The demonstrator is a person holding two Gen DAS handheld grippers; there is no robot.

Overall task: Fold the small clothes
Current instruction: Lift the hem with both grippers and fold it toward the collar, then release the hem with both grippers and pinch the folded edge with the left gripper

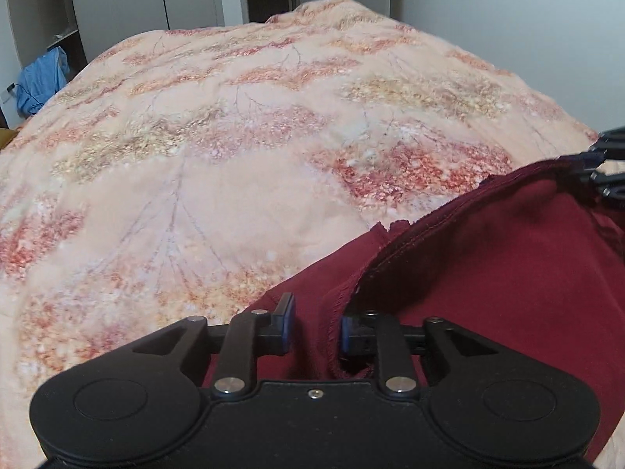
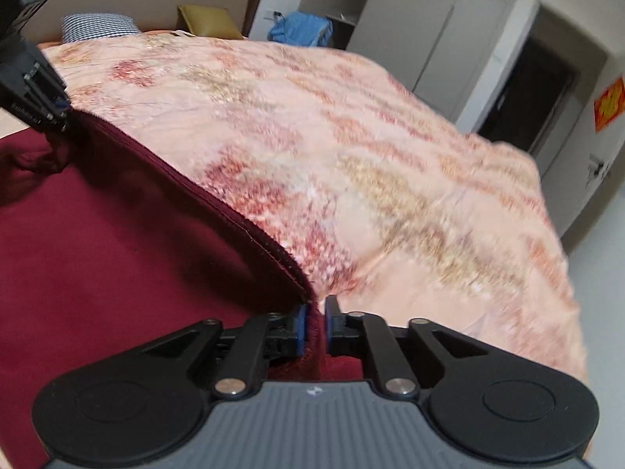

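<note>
So the maroon garment [image 1: 508, 273] is lying on the bed [image 1: 234, 136], down at the 4–5 o'clock corner of the left wrist view and around 8 o'clock in the right one. Left gripper [image 1: 317, 328] has its fingers partly apart, with a frayed edge of the cloth running between the blue pads but not pinched. Right gripper [image 2: 313, 326] is only slightly open, the hem corner sitting in the gap, looks loose.

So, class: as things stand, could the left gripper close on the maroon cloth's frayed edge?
Probably yes. The left gripper stands open with the frayed edge of the maroon cloth already between its pads, and nothing blocks it.
</note>
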